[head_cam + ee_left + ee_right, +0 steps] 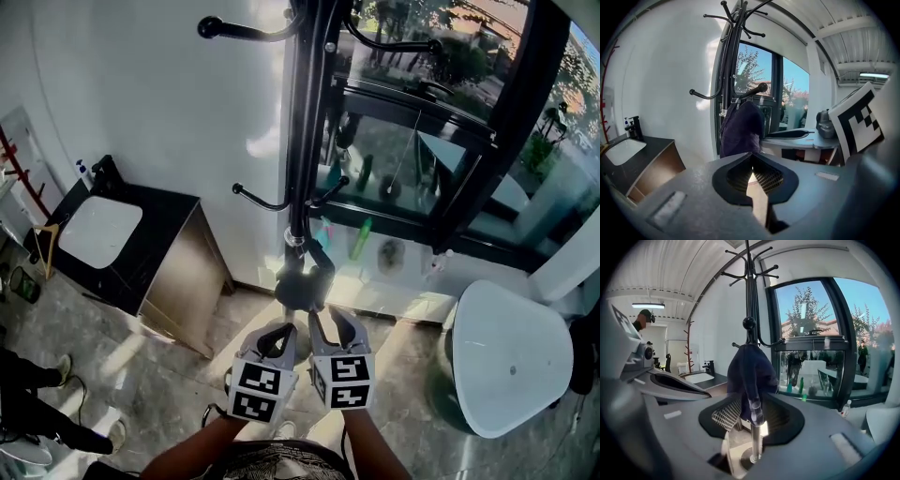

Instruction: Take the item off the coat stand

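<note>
Seen from above, the soft dark garment [300,284] hangs bunched low on the slim black metal coat stand [298,141]. My left tongs [751,157] are closed, their ribbed pads empty. My right tongs [754,401] gape wide; the cloth's limp end seems to hang between them, untouched.

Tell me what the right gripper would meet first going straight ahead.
Most likely the dark garment hanging on the coat stand; its lower end hangs dead centre ahead of the open jaws of the right gripper. Exact depth is unclear.
</note>
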